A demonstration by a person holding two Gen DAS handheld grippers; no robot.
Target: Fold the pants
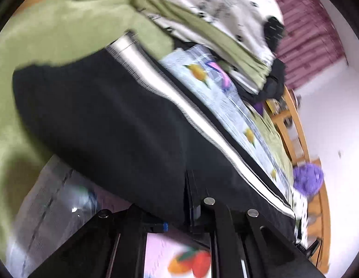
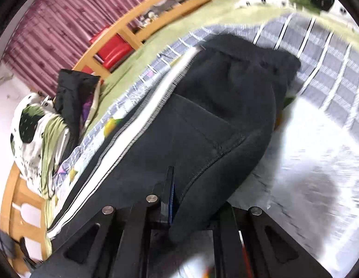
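Black pants (image 1: 110, 120) with a white side stripe (image 1: 202, 118) lie across a bed and fill the middle of both views. In the left wrist view my left gripper (image 1: 192, 199) is shut, its black fingers pinching an edge of the pants fabric near the stripe. In the right wrist view the same pants (image 2: 214, 115) show a seam and a pocket, and my right gripper (image 2: 170, 194) is shut on a fold of the dark cloth at their near edge. Both views are blurred and tilted.
The pants rest on a fruit-print sheet (image 1: 202, 74) that is checked grey farther off (image 2: 329, 64). A green blanket (image 1: 52, 27), a white spotted cloth pile (image 1: 214, 7) and another black garment (image 2: 70, 88) lie beside them. The wooden bed frame (image 2: 133, 23), a purple fluffy thing (image 1: 307, 180) and a maroon curtain (image 2: 63, 18) stand behind.
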